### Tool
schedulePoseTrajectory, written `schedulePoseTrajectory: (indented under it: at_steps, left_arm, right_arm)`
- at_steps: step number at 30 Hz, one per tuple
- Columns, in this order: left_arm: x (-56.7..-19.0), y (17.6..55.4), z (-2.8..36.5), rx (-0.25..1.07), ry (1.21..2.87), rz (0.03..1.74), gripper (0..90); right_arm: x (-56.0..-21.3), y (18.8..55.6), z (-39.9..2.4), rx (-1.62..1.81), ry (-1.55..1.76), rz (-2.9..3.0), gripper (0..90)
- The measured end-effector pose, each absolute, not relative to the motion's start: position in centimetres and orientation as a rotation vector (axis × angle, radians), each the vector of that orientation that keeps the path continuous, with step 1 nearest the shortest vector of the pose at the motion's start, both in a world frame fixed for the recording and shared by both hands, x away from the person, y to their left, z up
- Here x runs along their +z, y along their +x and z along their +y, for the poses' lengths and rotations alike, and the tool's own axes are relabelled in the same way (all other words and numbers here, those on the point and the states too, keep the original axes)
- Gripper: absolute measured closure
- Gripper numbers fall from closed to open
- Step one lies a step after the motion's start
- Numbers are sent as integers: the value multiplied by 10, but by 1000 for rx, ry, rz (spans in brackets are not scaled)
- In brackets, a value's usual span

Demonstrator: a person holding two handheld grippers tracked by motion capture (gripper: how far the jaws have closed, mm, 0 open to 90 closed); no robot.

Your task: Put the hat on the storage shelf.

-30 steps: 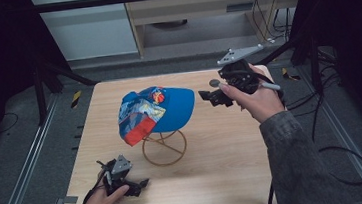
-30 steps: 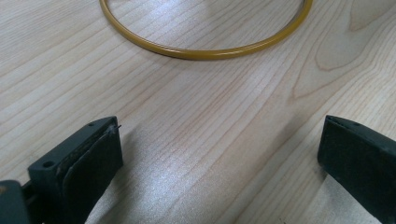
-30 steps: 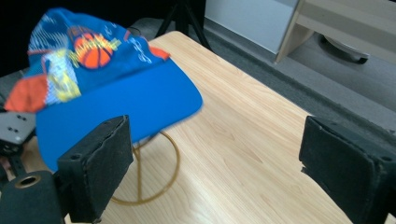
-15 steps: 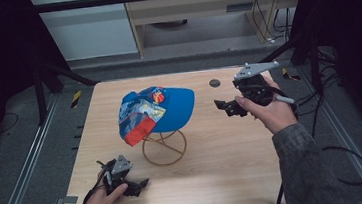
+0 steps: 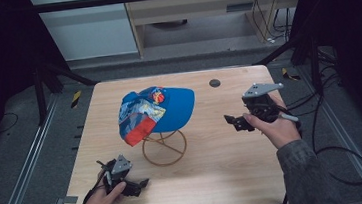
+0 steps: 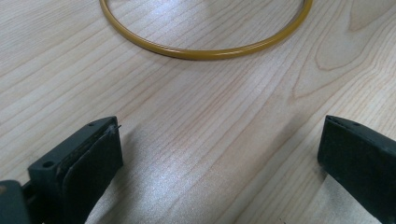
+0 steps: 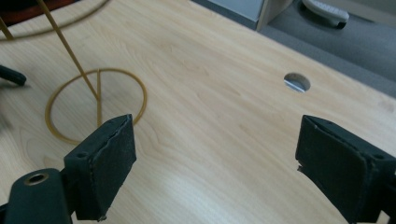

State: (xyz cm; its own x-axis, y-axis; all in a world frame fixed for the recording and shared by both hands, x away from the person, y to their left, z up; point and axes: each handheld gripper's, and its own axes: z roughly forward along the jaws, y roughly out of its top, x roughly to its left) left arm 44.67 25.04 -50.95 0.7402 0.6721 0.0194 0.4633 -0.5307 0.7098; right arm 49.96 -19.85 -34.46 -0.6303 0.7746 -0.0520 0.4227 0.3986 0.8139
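A blue cap (image 5: 155, 109) with a patterned front and red trim sits on a gold wire stand (image 5: 164, 145) at the middle of the wooden table (image 5: 225, 168). My left gripper (image 5: 136, 185) rests low at the table's front left, open and empty, its jaws wide apart over bare wood just short of the stand's base ring (image 6: 205, 46). My right gripper (image 5: 233, 122) hovers right of the cap, open and empty, pointing toward the stand (image 7: 93, 98). Its pads (image 7: 109, 163) frame bare tabletop.
A round cable hole (image 5: 214, 83) lies at the back of the table, also in the right gripper view as the hole (image 7: 297, 81). Cables trail off the right side of the table. Dark frame posts stand around the table.
My right gripper has drawn back from beside the cap's brim, moving toward the front right and lower over the table. The left gripper has stayed still.
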Motion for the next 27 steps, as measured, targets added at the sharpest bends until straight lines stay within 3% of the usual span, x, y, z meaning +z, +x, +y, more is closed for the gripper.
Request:
schedulePoseTrajectory:
  at_steps: [17,27]
  left_arm:
    - [-509,447,251,380,2229,849,0]
    - [-509,447,250,379,2230,847,0]
  right_arm:
    - [-414,490,-208,1068,1126,2281,124]
    - [-475,496,-206,1057,1281,2257,122]
